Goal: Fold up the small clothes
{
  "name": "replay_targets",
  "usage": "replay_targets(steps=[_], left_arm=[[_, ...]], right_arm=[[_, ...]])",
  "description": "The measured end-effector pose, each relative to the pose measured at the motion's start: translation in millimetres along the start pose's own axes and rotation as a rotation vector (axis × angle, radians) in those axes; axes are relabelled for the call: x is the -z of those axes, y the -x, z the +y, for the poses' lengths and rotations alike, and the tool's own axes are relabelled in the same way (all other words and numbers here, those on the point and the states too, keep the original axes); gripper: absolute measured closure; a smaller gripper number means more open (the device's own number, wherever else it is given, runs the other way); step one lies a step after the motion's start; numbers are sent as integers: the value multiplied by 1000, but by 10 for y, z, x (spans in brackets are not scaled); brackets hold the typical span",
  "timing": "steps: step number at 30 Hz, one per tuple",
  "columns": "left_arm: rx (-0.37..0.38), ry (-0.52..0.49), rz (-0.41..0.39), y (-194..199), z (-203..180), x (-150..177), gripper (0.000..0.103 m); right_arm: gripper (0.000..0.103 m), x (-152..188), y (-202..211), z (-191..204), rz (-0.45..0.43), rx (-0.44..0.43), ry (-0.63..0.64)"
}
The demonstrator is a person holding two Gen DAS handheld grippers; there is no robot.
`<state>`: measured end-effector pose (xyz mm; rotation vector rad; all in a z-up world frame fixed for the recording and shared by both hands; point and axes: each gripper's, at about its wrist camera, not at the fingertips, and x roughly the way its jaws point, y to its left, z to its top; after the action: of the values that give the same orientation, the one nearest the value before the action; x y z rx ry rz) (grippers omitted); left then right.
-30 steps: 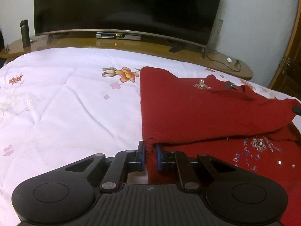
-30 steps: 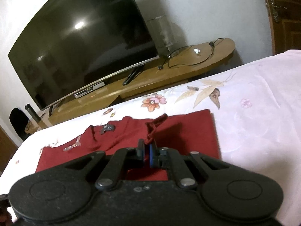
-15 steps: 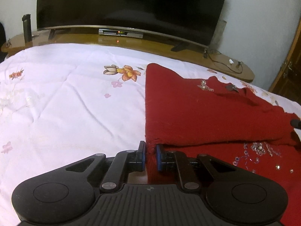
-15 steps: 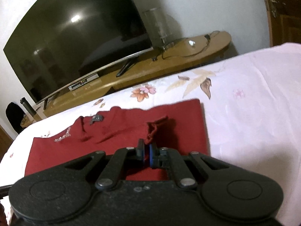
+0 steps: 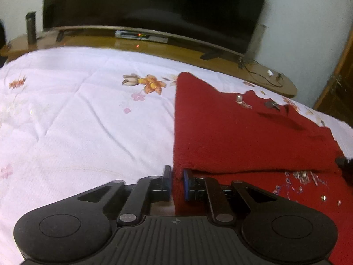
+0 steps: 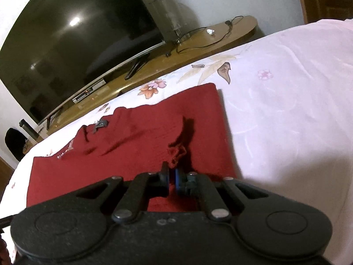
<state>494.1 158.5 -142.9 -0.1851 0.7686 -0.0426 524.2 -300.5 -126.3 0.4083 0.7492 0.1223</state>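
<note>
A dark red knitted garment (image 5: 242,132) lies folded over itself on the white flowered bed sheet (image 5: 77,121). Its lower layer shows beaded embroidery (image 5: 304,176). My left gripper (image 5: 177,172) is shut on the garment's near left corner, at the fold's edge. In the right wrist view the garment (image 6: 132,150) lies flat, and a bunched corner of it (image 6: 176,152) stands up at the tips of my right gripper (image 6: 172,172). The right jaws are opening, with the fabric still caught between the pads. The right gripper hangs low over the bed.
A large dark television (image 5: 154,4) stands on a long wooden stand (image 5: 88,37) beyond the bed's far edge. A set-top box (image 5: 141,36), a glass cylinder (image 6: 172,15) and a cable (image 6: 209,37) rest on the stand. A wooden door (image 5: 339,88) is at the right.
My right gripper has sunk toward the bed with the garment's corner, and the upper layer has settled flat on the lower one. The gap between its pads has widened slightly. The left gripper has stayed put.
</note>
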Motion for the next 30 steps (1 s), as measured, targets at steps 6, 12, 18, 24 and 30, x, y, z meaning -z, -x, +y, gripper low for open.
replay_targets(steps=[6, 12, 18, 24, 30], left_arm=[[9, 16, -174, 429, 270, -7, 50], [108, -64, -221, 56, -93, -511, 50], [63, -107, -139, -608, -263, -686, 50], [21, 3, -140, -610, 13, -586, 49], [164, -79, -271, -330, -293, -745, 49]], right_arm=[[71, -97, 381, 98, -123, -26, 112], [74, -204, 143, 357, -109, -23, 248], [72, -138, -146, 562, -82, 1, 354], [72, -83, -178, 474, -86, 16, 340], [70, -146, -11, 451, -160, 4, 314]])
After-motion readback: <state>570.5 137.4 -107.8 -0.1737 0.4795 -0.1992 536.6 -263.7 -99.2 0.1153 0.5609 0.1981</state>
